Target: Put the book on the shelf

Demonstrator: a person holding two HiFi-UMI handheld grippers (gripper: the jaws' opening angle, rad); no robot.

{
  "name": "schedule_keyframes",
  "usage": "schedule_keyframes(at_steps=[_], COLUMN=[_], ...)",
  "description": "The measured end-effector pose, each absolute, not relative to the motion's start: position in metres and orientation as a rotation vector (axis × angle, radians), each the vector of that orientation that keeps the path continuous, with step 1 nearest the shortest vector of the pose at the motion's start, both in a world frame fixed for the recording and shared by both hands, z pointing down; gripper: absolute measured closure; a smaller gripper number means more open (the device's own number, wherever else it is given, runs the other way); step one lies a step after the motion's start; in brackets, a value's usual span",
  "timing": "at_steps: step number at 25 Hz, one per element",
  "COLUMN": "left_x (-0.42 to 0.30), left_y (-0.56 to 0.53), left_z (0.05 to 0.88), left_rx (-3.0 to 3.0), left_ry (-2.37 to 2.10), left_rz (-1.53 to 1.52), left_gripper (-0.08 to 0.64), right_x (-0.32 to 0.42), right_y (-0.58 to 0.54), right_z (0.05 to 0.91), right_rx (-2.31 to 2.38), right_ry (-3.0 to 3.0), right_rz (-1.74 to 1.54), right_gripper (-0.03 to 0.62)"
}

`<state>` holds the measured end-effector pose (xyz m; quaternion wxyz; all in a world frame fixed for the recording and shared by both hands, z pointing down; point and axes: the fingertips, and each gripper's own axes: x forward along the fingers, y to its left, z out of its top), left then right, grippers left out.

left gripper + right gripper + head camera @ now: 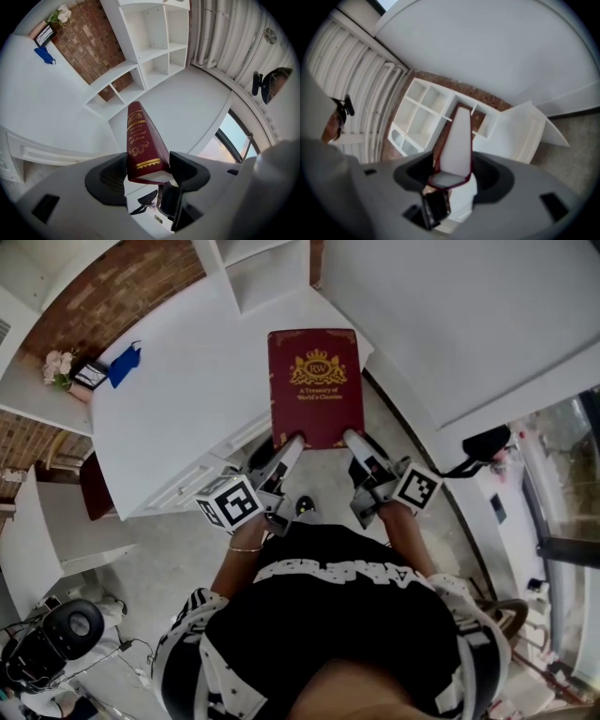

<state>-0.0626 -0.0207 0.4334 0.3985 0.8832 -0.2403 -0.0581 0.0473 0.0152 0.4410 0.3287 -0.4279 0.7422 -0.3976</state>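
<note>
Dark red book, gilt crest and title on cover, is held by its near edge between two hand-held grippers, cover facing up in the head view.

Left hand-held gripper: jaws are closed onto the book's near left corner. In the left gripper view the gilt-lettered spine is seen clamped between both black pads of that hand-held gripper and runs away from it.

Right hand-held gripper: jaws are closed onto the near right corner. In the right gripper view the pale page block is seen pinched between the pads of that hand-held gripper.

White shelf with open compartments is seen well beyond the book's far end, against a brick wall; it also shows ahead of the right hand-held gripper.

White tabletop lies ahead and left of the left hand-held gripper. At its far left are noted a blue object, a small framed item and flowers.
</note>
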Motion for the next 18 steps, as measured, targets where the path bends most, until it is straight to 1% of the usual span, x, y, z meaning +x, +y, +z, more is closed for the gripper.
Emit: schedule_keyframes(at_steps=[6, 18], left_x=[-0.0620, -0.0595], left_y=[-0.0221, -0.0249], left_z=[0.4368, 0.4414], left_rx=[2.224, 2.261], left_ry=[-0.601, -0.577], left_rz=[-0.175, -0.213], left_gripper=[0.256, 0.256], right_x=[0.0485, 0.0504], right_y=[0.0147, 0.0120], right_z=[0.4415, 0.4470], right_rx=[-1.128, -1.140], right_ry=[1.943, 1.986], right_rz=[-1.061, -1.002], right_gripper=[0.318, 0.318])
